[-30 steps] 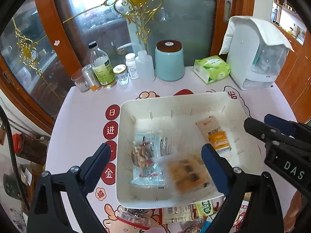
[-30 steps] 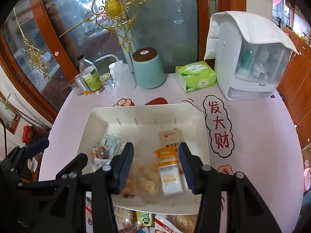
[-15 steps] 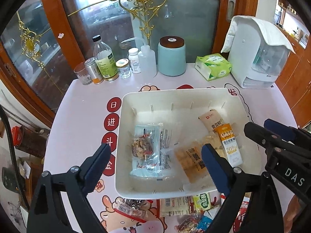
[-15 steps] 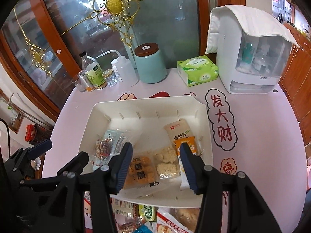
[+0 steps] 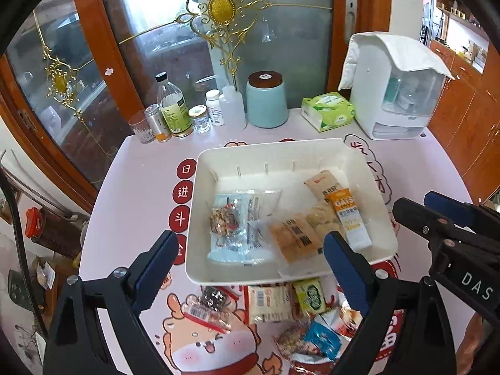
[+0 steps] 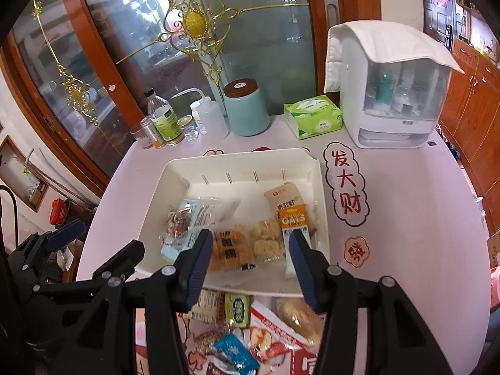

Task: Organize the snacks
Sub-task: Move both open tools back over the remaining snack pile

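Observation:
A white tray [image 5: 281,148] [image 6: 240,159] sits mid-table holding several snack packets: a nut packet [image 5: 225,218], a clear-wrapped biscuit pack [image 5: 293,237] [image 6: 228,250], and an orange oats bar [image 5: 348,215] [image 6: 292,218]. Loose snacks lie in a pile [image 5: 281,315] [image 6: 247,328] on the table in front of the tray. My left gripper [image 5: 248,262] is open and empty above the tray's near edge. My right gripper [image 6: 251,265] is open and empty over the tray's near rim; it also shows at the right edge of the left wrist view [image 5: 437,218].
Along the back stand bottles and jars [image 5: 175,112], a teal canister [image 5: 267,100], a green tissue pack [image 5: 328,111] and a white cloth-covered dispenser [image 5: 397,93]. A glass cabinet door is behind. The pink table drops off at left and right.
Both grippers have pulled back and up from the tray. The biscuit pack, blurred in motion a second ago, now lies still in the tray. More of the loose snack pile shows.

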